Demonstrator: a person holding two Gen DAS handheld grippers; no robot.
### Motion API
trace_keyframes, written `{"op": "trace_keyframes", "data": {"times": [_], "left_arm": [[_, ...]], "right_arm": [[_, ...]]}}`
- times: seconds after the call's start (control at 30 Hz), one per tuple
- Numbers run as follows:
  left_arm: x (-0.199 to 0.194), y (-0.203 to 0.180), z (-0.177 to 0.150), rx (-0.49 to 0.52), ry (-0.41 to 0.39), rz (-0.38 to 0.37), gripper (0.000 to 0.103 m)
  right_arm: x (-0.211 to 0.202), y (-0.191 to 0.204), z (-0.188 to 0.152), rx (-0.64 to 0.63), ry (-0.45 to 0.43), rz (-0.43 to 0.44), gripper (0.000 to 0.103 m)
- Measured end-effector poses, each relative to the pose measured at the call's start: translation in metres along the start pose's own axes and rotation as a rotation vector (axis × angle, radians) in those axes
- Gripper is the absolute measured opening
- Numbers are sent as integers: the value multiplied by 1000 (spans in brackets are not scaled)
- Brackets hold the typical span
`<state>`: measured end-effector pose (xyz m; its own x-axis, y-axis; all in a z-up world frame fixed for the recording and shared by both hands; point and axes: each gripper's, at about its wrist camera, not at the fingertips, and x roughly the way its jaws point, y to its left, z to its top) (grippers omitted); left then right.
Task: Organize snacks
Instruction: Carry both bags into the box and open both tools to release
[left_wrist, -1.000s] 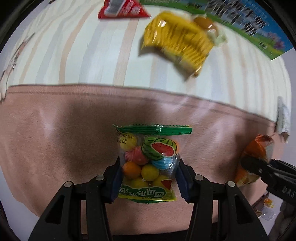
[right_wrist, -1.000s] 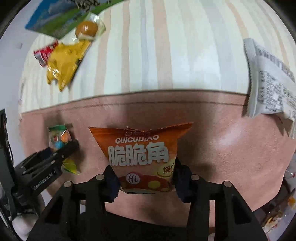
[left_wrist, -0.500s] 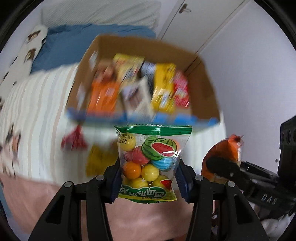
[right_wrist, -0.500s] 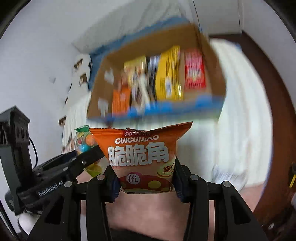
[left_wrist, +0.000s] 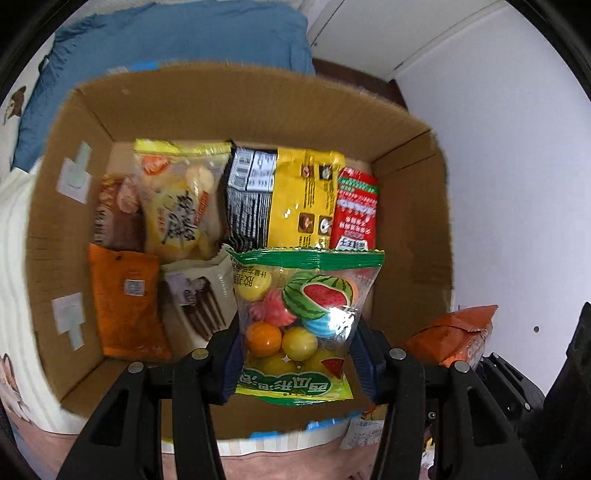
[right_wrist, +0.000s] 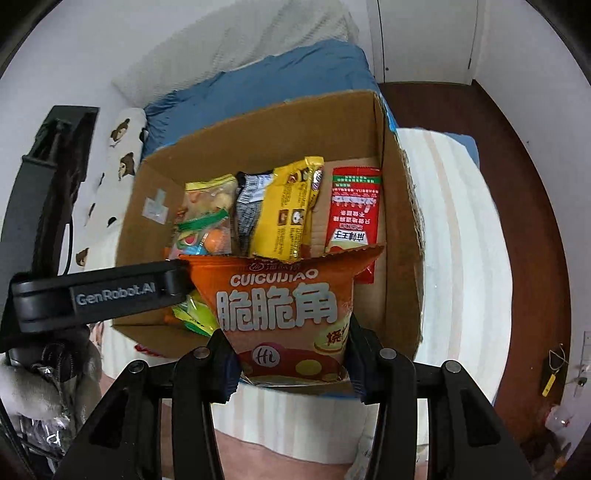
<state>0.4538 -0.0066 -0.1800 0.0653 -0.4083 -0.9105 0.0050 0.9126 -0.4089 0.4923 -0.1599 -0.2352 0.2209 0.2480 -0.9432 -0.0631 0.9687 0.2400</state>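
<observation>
Both claws have swung from the pink and striped bedding to above the cardboard box (left_wrist: 410, 192), which was blurred half a second ago and is sharper now. The left claw (left_wrist: 295, 354) grips the fruit candy bag (left_wrist: 299, 317) over the box's near right part. The right claw (right_wrist: 291, 354) grips the orange chip bag (right_wrist: 284, 306), which covers the box's near edge. The packets inside overlap, their print hard to read

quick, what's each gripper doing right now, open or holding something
Left gripper: shut on the fruit candy bag, over the cardboard box.
Right gripper: shut on the orange chip bag, at the box's near edge.
</observation>
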Motion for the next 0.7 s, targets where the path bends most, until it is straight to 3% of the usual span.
{"op": "trace_keyframes", "data": {"times": [0.23,0.27,0.3,0.33,0.4,0.7], "left_arm": [[36,2,4,-5,89,-13,49],[40,3,3,-5,105,-8,51],[43,4,3,-3,107,-6,57],[43,4,4,1,103,3,72],[41,5,4,8,76,31,96],[8,7,5,34,-7,65,97]], "right_arm": [[27,-15,3,28,51,22,51],[31,-17,3,32,78,23,64],[36,-18,3,38,101,15,76],[38,-18,2,39,111,7,90],[39,-15,1,23,119,1,90],[40,-5,-2,29,111,-19,96]]}}
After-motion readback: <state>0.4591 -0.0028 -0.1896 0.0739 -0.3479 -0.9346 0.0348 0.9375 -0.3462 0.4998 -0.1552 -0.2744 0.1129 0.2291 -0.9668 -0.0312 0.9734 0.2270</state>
